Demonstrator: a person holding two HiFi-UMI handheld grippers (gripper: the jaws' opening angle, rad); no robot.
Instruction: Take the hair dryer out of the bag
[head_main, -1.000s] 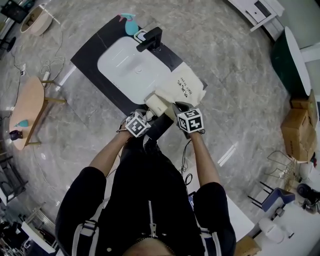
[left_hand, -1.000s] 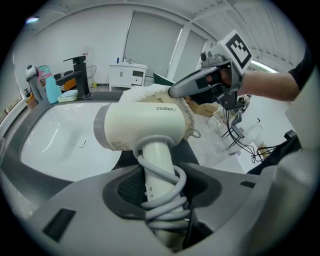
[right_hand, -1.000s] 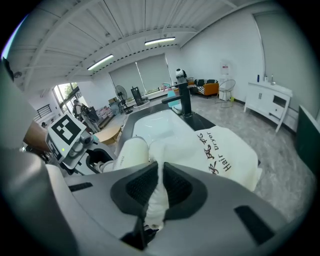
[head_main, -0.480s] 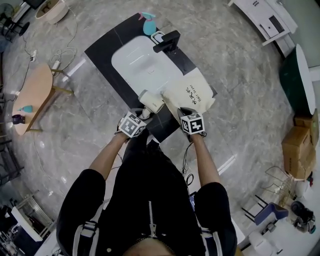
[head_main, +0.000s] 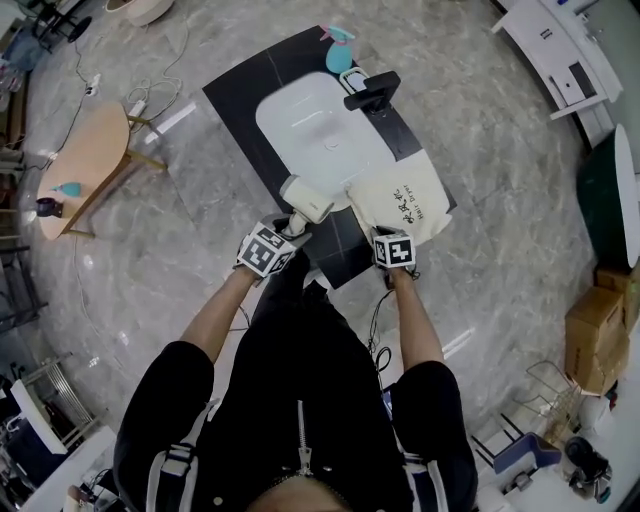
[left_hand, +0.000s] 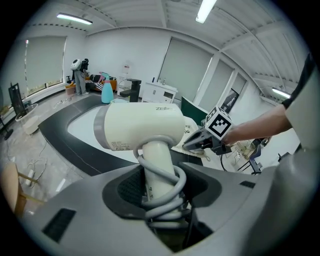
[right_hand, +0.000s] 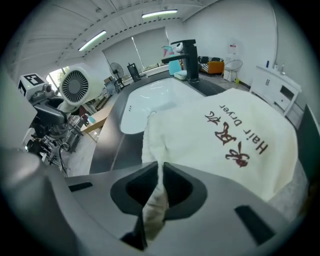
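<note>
With the left tool (left_hand: 160, 181) grasping the hair dryer (left_hand: 140, 125) by its cord-wrapped handle, already clear of the bag (right_hand: 225, 135) above the surface's (head_main: 240, 100) near edge, the right tool (right_hand: 159, 192), clenched on the bag's hem, should pin the cloth flat while the dryer lifts away.

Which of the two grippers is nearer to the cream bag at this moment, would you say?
Right. The right gripper is shut on the bag's near edge; the left gripper holds the hair dryer by its handle, off to the bag's left.
</note>
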